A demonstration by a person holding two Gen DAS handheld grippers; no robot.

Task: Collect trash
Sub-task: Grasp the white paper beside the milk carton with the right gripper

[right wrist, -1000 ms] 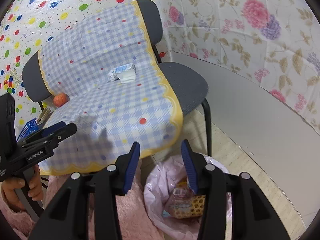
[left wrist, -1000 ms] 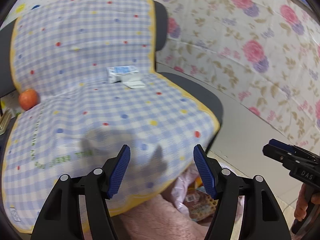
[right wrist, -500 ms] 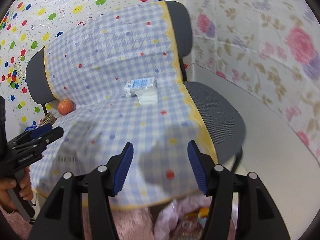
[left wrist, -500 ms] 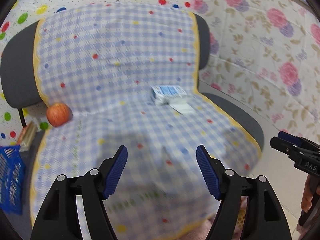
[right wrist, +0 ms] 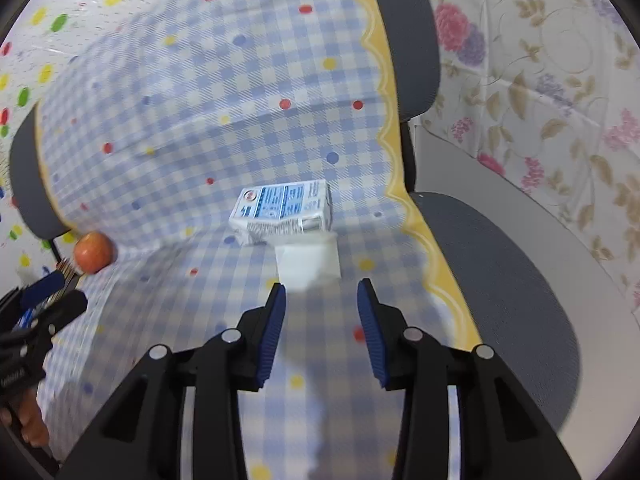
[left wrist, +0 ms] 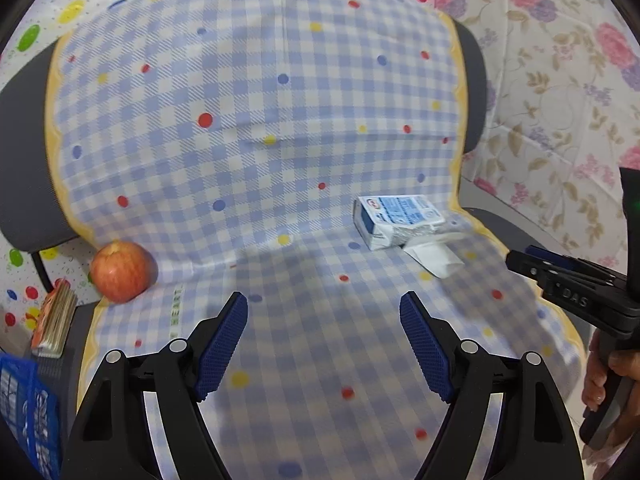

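Left gripper (left wrist: 324,320) had its jaws spread wide and still opening, nothing between the blue pads (left wrist: 222,344), hanging over the near part of the chair seat. Right gripper (right wrist: 320,312) sat narrower, jaws closing, also with nothing between them; its tips were just short of the white paper piece (right wrist: 308,262).

Left to right in the left wrist view: a blue patterned pack (left wrist: 24,412) at the near-left edge, then an orange-and-tan packet (left wrist: 54,322) standing on the dark seat edge beside the cloth. An apple (left wrist: 122,271) rested at the left side of the seat where it met the backrest, on the edge of the checked cloth (left wrist: 256,120). The cloth, blue-and-white check with coloured dots and a yellow scalloped border, covered the backrest and seat of a grey chair (left wrist: 24,184).

Trash was further right, at the far right of the seat near the backrest crease: a crumpled blue-and-white milk carton (left wrist: 398,220) lying on its side, with the flat white paper piece touching its near-right edge. Both lay on the cloth, not held.

At the far right of that view the right gripper's black body came in from the edge, with fingers of a hand (left wrist: 600,376) on its handle. Floral wall covering (left wrist: 560,100) ran behind on the right, a dotted one on the left.
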